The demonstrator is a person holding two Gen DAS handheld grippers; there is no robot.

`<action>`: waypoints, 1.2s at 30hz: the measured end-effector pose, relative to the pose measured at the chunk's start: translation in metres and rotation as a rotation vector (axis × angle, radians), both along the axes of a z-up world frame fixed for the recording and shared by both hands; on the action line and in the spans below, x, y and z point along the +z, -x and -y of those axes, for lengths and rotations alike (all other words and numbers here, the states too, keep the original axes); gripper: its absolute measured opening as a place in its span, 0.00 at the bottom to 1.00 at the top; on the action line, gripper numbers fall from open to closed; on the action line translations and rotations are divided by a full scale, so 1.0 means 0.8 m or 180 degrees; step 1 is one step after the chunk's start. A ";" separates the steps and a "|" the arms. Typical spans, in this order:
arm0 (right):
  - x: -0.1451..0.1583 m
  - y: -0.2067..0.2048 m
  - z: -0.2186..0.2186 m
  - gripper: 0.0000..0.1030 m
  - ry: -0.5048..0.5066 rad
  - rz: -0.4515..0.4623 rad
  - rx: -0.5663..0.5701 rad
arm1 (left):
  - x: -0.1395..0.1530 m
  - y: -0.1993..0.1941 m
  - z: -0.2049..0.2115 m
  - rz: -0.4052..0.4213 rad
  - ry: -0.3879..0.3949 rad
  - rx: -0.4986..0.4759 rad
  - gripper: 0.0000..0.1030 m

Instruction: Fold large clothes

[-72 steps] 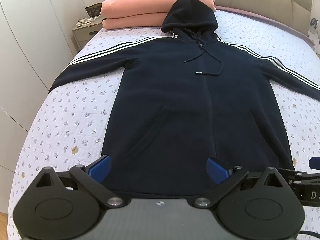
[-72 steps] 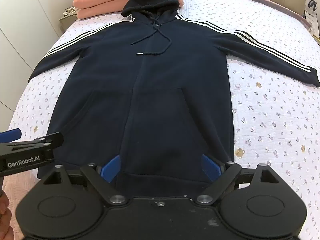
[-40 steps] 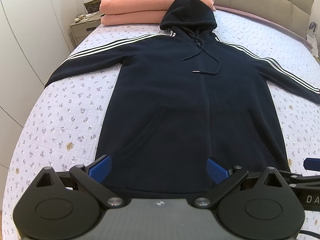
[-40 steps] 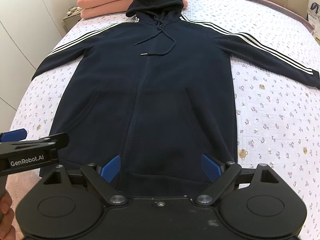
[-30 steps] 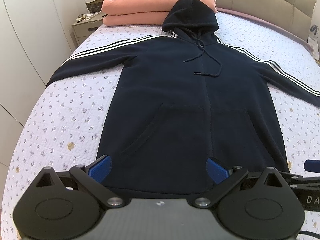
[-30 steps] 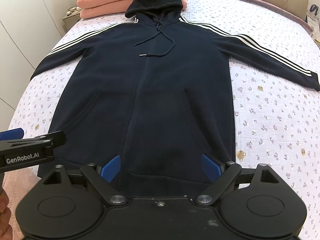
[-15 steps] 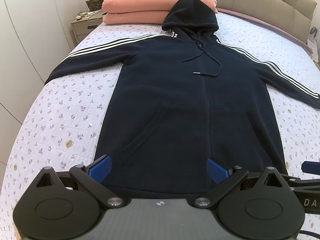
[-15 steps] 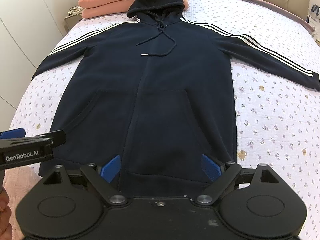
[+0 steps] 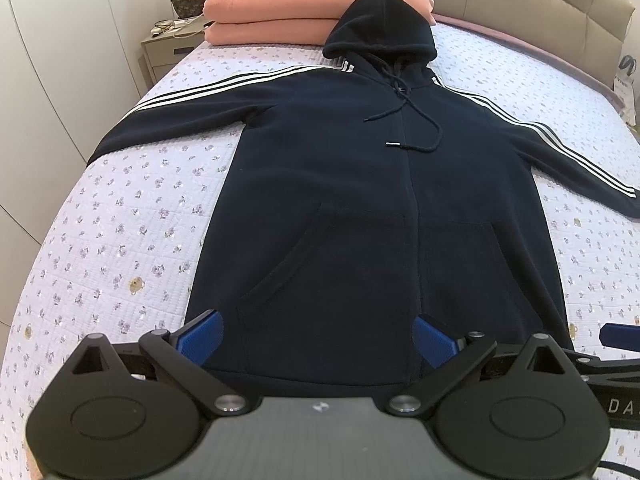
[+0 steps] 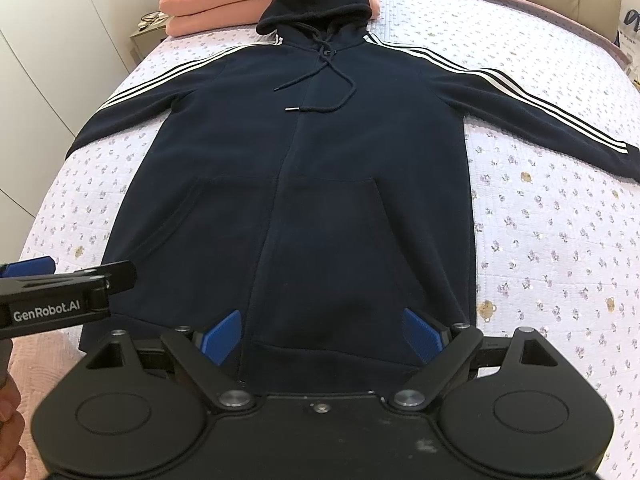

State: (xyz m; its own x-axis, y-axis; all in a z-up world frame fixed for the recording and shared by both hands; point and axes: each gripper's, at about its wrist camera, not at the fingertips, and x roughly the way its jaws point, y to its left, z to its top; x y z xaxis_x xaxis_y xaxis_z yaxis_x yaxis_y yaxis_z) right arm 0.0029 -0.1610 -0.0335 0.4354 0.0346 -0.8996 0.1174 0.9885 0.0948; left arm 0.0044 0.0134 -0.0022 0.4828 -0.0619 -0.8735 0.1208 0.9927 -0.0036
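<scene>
A long dark navy hoodie (image 9: 360,200) with white-striped sleeves lies flat, front up, on the bed, hood at the far end and both sleeves spread out. It also fills the right wrist view (image 10: 312,184). My left gripper (image 9: 318,338) is open and empty, hovering over the hem on the left half. My right gripper (image 10: 320,334) is open and empty over the hem, right of the zip line. The left gripper's finger (image 10: 68,280) shows at the left edge of the right wrist view.
The bed has a lilac floral quilt (image 9: 120,232). Two pink pillows (image 9: 288,8) are stacked at the headboard under the hood. A bedside table (image 9: 168,44) with small items stands at the far left, next to white wardrobe doors (image 9: 52,60).
Both views have shifted slightly; the hoodie sits a little lower and more fully in frame. The hoodie itself has not moved and both grippers stay open.
</scene>
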 end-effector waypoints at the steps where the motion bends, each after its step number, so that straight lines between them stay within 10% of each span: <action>1: 0.000 0.000 0.000 1.00 -0.0004 -0.0001 0.0005 | -0.001 0.000 0.000 0.0000 0.0002 -0.0003 0.99; 36: 0.007 -0.021 -0.028 1.00 -0.0073 0.0086 0.0222 | -0.015 -0.016 -0.045 -0.0118 0.0279 0.0111 0.99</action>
State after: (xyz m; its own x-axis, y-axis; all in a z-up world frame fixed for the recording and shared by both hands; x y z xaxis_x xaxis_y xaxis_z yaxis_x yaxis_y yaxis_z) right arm 0.0194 -0.1388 -0.0278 0.4553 0.0862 -0.8861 0.0453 0.9918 0.1198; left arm 0.0175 0.0495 -0.0145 0.4535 -0.1226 -0.8828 0.0844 0.9920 -0.0944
